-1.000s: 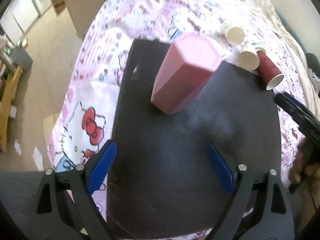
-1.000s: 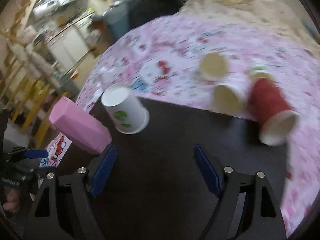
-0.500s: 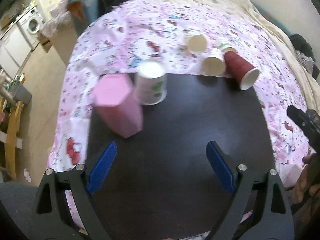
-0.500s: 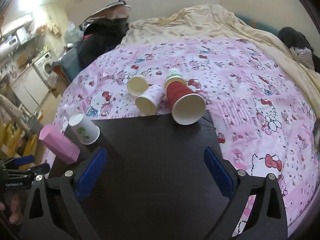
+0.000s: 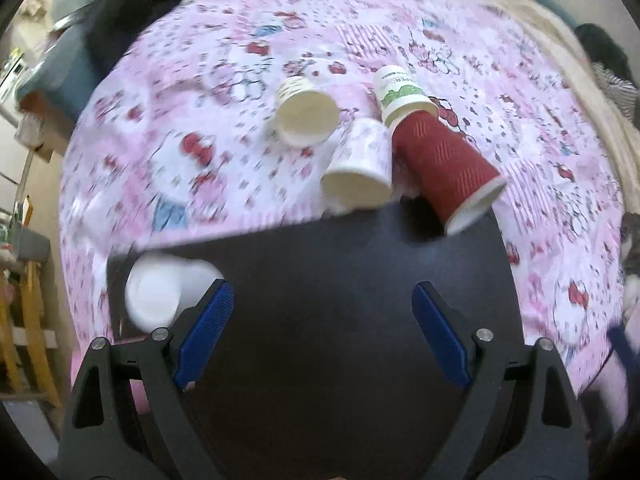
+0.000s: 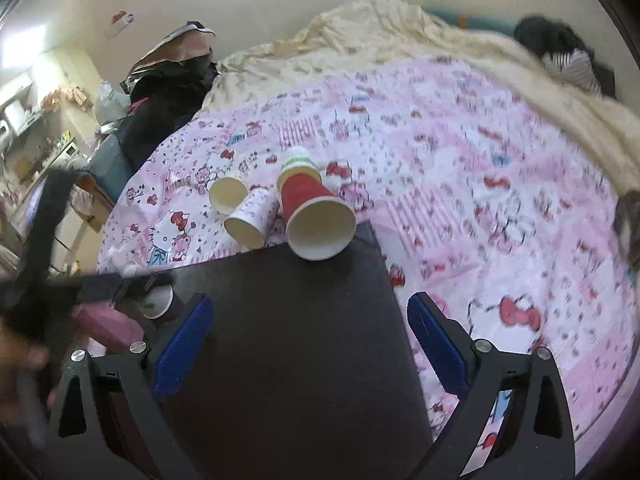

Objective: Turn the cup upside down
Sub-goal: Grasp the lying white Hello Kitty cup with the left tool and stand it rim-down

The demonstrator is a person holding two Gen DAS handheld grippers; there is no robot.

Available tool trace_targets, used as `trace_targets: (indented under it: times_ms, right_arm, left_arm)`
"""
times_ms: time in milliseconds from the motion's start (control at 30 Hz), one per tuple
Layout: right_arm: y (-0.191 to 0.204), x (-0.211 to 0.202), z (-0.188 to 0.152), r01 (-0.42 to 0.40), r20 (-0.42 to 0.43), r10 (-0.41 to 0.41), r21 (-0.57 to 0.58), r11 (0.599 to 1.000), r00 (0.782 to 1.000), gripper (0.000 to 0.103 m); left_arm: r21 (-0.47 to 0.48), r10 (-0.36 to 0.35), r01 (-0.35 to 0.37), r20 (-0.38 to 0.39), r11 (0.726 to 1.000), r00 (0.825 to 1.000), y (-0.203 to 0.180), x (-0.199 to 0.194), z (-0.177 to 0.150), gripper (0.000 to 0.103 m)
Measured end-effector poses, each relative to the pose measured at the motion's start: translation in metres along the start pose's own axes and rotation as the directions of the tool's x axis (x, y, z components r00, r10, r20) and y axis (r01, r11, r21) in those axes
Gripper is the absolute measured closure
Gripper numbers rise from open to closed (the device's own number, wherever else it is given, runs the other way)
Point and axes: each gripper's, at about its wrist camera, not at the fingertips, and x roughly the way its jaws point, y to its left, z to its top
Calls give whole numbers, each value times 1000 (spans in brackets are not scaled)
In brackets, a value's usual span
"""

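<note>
Tongs first: the left tongs (image 5: 322, 336) stand spread, blue pads apart, nothing between them, pointing steeply down at the dark table (image 5: 320, 280). The right tongs (image 6: 308, 344) are likewise spread wide and empty over the same table (image 6: 288, 320), angled less steeply.

Just beside the left pad (image 5: 204, 332) of the left tongs, an upside-down white cup (image 5: 160, 292) stands on the table's near left corner, its flat base facing the camera; the picture is blurred there. The right view shows this cup (image 6: 158, 302) with a green mark on its side, partly behind the blurred dark frame of the left tongs and a hand (image 6: 20, 364). A pink block (image 6: 108, 324) lies next to it, closer to the left edge.

At the table's far edge a red cup (image 5: 448, 168) lies on its side, its open mouth toward the camera and its rim over the table corner. Touching its left side lies a patterned white cup (image 5: 360, 172), also on its side, mouth toward the camera. Behind these, on the pink printed bedspread (image 5: 200, 120), a plain paper cup (image 5: 306, 114) lies with its mouth facing the camera, and a green-labelled cup (image 5: 400, 96) has its mouth against the red cup's base.

Beyond the bedspread, a cream blanket (image 6: 360, 40) is bunched against the wall.
</note>
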Motion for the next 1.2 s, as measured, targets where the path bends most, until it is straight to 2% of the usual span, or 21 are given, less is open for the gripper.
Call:
trace_targets:
  times_ms: [167,267,400,433,500,567,633,667,800,933,1200]
  right_arm:
    - [-8,-1,1,-17,-14,17,24,1000,1000,3]
    - [-20,-4,3,-67,-12,69,86,994,998,3]
    - [-29,-5,4,-80,-14,82,119,990,997,3]
    - [-31,-5,4,-82,-13,84,126,989,996,3]
    - [-34,-6,3,-92,-15,95,144,985,995,3]
    - [-37,-6,3,-100,-14,104,157,982,995,3]
    - [-38,-6,3,-109,-16,114,171,979,993,3]
    - [-39,-6,3,-112,-17,117,178,978,993,3]
    - [-39,-4,3,-115,-22,121,185,976,992,3]
    - [-39,3,2,-100,-43,110,185,978,993,3]
    - [-31,11,0,-59,-65,70,155,986,995,3]
  left_arm:
    - [37,55,-55,-5,998,998,-24,36,61,14]
    - [70,94,-89,-73,994,993,-34,74,82,16]
    - [97,104,-91,-146,991,984,-38,110,86,17]
    - [124,129,-111,-156,986,979,-40,118,86,17]
    - [147,167,-146,-143,978,975,-41,125,86,17]
    - [150,173,-153,-137,977,975,-40,130,87,18]
    - [141,156,-135,-153,981,976,-37,133,88,35]
    - [138,145,-123,-168,983,975,-37,136,88,34]
    - [158,137,-116,-125,981,983,-38,125,83,35]
    - [128,118,-101,-132,987,984,-33,107,68,35]
    - [74,66,-59,-98,996,993,-20,49,3,35]
